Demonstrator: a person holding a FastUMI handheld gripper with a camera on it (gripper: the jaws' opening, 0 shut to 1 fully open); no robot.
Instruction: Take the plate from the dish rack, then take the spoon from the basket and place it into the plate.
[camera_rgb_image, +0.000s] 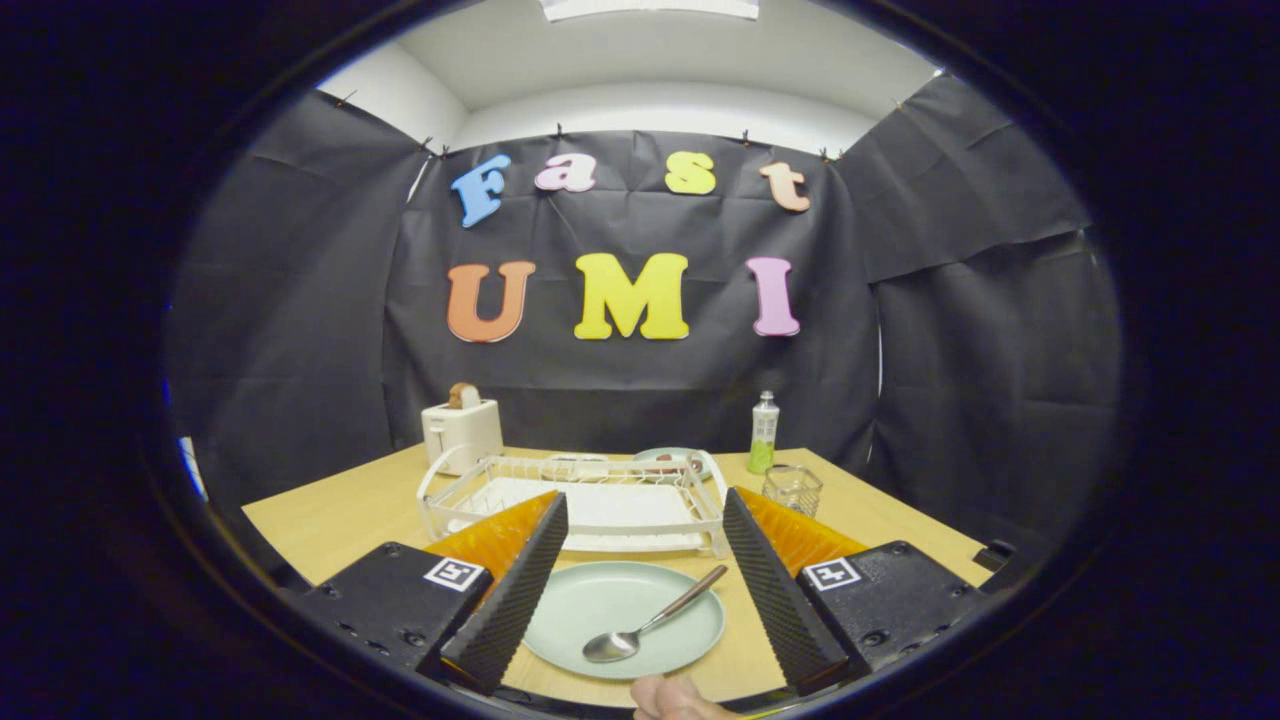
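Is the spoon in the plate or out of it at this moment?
In. The spoon lies with its bowl on the plate, handle reaching over the rim; the hand-held gripper is open, fingers apart either side.

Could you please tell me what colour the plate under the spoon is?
The plate is pale green, seen best in the gripper view.

Pale green plate (600, 615) between the fingers (510, 590), which are black, ribbed, orange-backed; on it a silver spoon (650, 622). Beyond them: white rack (575, 500), white toaster (461, 428), clear glass (793, 489), green-and-white bottle (764, 432). Light wood table (340, 520).
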